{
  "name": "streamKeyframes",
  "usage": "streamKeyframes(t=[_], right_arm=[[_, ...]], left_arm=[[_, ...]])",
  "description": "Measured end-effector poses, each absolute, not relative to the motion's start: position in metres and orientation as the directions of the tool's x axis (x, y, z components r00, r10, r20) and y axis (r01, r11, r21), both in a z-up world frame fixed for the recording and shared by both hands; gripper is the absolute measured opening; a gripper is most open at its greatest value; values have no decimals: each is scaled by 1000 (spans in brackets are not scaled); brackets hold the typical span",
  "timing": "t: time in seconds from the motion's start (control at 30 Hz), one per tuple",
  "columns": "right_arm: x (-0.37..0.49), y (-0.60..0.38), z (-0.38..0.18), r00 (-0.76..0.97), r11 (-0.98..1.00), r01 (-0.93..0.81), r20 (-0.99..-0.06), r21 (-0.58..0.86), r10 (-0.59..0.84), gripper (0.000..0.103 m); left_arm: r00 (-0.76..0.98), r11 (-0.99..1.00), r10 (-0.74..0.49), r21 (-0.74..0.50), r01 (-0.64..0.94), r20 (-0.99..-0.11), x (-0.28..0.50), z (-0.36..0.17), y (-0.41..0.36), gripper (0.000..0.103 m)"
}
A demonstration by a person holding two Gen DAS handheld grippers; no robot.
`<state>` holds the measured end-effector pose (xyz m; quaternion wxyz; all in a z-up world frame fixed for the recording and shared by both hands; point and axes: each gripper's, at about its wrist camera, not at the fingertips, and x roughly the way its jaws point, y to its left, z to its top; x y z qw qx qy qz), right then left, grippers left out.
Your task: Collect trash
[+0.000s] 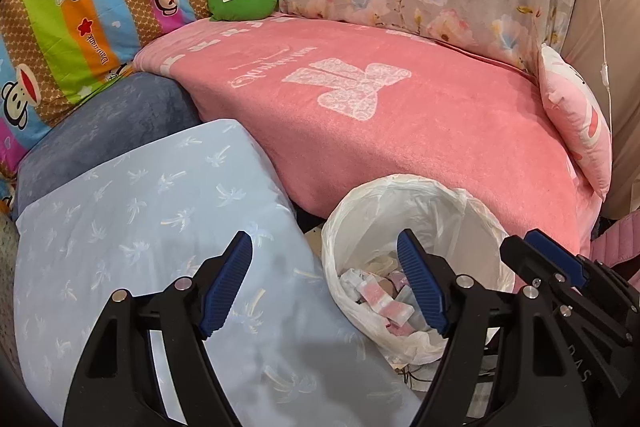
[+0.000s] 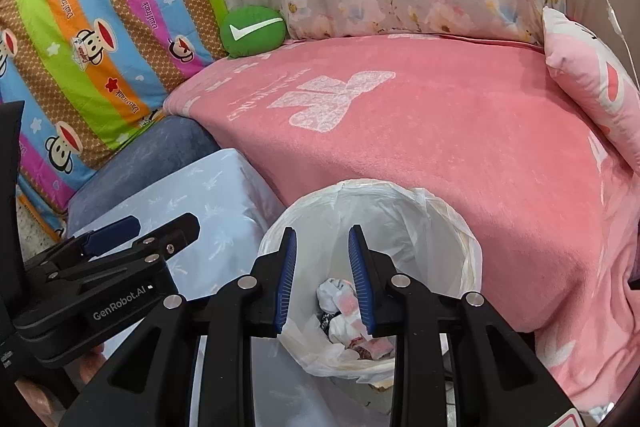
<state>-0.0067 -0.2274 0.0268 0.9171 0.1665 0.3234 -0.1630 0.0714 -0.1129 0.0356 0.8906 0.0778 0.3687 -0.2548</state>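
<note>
Right wrist: trash [image 2: 348, 315] in bin [image 2: 460, 227], below empty parted jaws.

Both wrist views look steeply down, close above the lined bin [image 1: 416, 251] [image 2: 372, 267], sharing the pink blanket [image 1: 400, 131] [image 2: 440, 147] behind.

Bin [image 2: 460, 227] mouth open below my right gripper [image 2: 322, 243]. Pale blue cushion [image 2: 216, 195] crowds its left rim, pink blanket [image 2: 460, 147] blocks far and right.

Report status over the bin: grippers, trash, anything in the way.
Left gripper open, empty. Right gripper open, empty, above bin. Trash in bin. Nothing in the way.
</note>
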Motion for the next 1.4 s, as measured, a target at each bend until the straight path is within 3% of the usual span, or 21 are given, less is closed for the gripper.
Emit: streamKeyframes(t=[0.53,0.8,0.93,1.17,1.4], right_arm=[[-34,-207,3,672,903,417,-704,102,-230,28],[-47,-202,-4,657,906,418,-713,73,-246,37],[-54,-199,-7,651,907,417,-714,53,-257,42],[-61,-198,-9,650,907,419,-714,49,-261,49],[-66,-198,-10,649,907,419,-712,41,-268,62]], left_arm=[[631,884,-307,33,467,-712,47,13,-95,77],[630,885,-293,45,463,-719,34,6,-92,78],[632,887,-290,47,460,-719,30,5,-91,86],[638,892,-279,52,449,-718,20,1,-88,87],[638,901,-266,49,431,-722,18,0,-84,89]])
